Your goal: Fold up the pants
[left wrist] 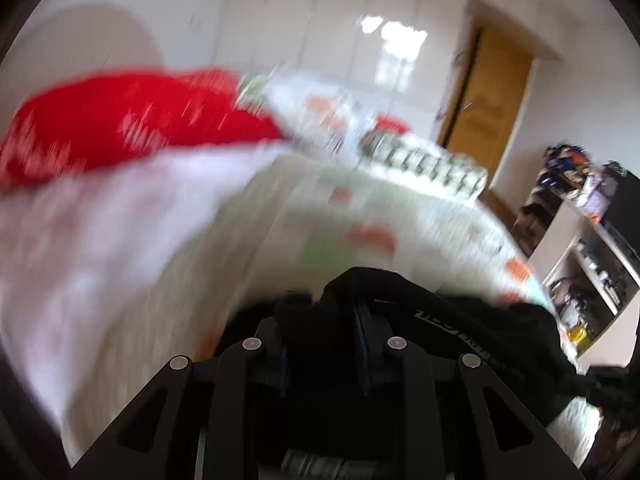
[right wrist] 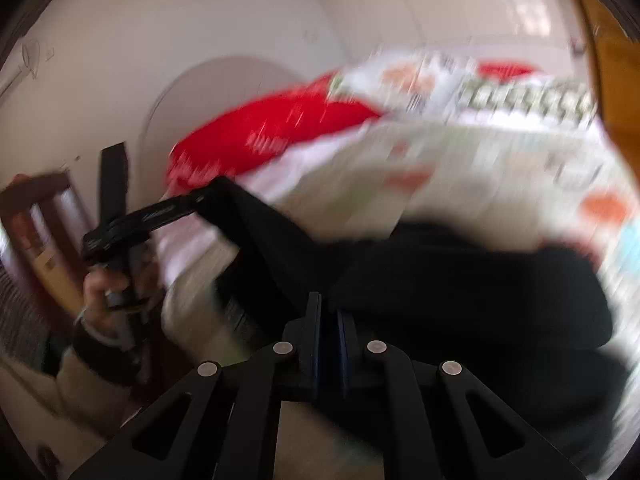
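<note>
- Over a bed (left wrist: 400,208) with a pale patterned cover, two grippers each hold one pair of black pants (right wrist: 460,288) — a single garment, stretched between them.
- At 6 o'clock in the left wrist view, the left gripper (left wrist: 320,312) has its two fingers drawn narrow, pinching a bunched fold of the pants' black cloth; the waistband with pale lettering runs from the fingers toward 4 o'clock.
- At 6 o'clock in the right wrist view, the right gripper (right wrist: 328,320) has its two fingers pressed almost together, with the edge of the black cloth caught between them.
- From there the pants spread to 3 o'clock over the cover, and one strip of waistband climbs to 9 o'clock, where the left gripper clamps it.
- One hand (right wrist: 108,292), with a dark cuff at the wrist, grips that tool's handle at 8 o'clock.
- One red pillow (left wrist: 132,124) lies at 10 o'clock in the left wrist view, at the head of the bed.
- One wooden door (left wrist: 488,112) stands at 2 o'clock — beside it, at 3 o'clock, one white shelf unit (left wrist: 592,264) crowded with small things too blurred to count.
</note>
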Motion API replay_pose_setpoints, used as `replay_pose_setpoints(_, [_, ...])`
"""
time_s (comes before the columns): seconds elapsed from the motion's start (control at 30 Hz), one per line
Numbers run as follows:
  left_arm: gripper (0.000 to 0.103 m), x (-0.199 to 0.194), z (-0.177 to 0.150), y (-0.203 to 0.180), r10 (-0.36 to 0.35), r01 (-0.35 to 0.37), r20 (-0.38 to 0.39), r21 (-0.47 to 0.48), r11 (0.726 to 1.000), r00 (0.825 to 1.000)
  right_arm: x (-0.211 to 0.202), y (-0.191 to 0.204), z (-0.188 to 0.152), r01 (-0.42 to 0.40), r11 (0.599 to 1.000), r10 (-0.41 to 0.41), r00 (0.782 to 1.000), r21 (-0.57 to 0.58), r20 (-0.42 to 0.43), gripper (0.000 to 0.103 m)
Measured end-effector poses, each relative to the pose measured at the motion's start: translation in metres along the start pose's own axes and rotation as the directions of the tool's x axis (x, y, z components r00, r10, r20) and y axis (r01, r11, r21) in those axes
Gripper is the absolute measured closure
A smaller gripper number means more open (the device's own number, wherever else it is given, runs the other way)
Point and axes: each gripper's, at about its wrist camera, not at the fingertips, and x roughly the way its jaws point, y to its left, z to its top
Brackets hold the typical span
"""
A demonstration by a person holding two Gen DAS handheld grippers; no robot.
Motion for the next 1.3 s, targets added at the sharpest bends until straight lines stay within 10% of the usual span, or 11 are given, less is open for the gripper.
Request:
replay_pose_setpoints(0.23, [0.077,0.011,-0.066,0.041,0.037,-0.051,-0.130,-0.109,0.993,0.991,0.048,0.001,-0.052,0.036,0.998,-0.025,0.973,0.043,-0.228,0.088])
replay_pose_setpoints(0.33, [0.076,0.002,-0.066,0.033,0.052,-0.060,-0.104,-0.073,0.996,0.993,0.020,-0.002,-0.040,0.010,0.997,0.003,0.985,0.072,-0.174,0.066])
replay_pose_setpoints(0.47, [0.051,-0.016,-0.069,0.030,0.099,-0.104,-0.072,-0.067,0.992,0.992,-0.011,-0.011,-0.009,0.050,0.997,-0.048,0.998,0.057,-0.045,0.042])
replay_pose_setpoints(0.87, [0.011,-0.020,-0.049,0.033,0.061,-0.075,-0.103,-0.142,0.987,0.993,0.099,-0.045,0.076,0.205,0.978,-0.206,0.976,-0.019,-0.074,0.041])
replay_pose_setpoints(0.97, [0.011,-0.014,-0.045,0.033,0.064,-0.082,-0.116,-0.153,0.985,0.991,0.134,-0.045,0.077,0.222,0.973,-0.230,0.963,-0.069,-0.141,0.043])
replay_pose_setpoints(1.07, [0.011,-0.017,-0.038,0.033,0.033,-0.047,-0.086,-0.172,0.984,0.996,0.160,-0.047,0.072,0.236,0.967,-0.251,0.945,-0.096,-0.209,0.094])
replay_pose_setpoints(1.17, [0.017,-0.003,-0.036,0.028,0.033,-0.050,-0.112,-0.153,0.987,0.993,0.160,-0.049,0.070,0.220,0.971,-0.234,0.954,-0.091,-0.186,0.098])
replay_pose_setpoints(1.3, [0.051,0.012,-0.029,0.016,0.089,-0.098,-0.126,-0.065,0.993,0.988,0.147,-0.050,0.081,0.208,0.976,-0.215,0.968,-0.063,-0.127,0.099])
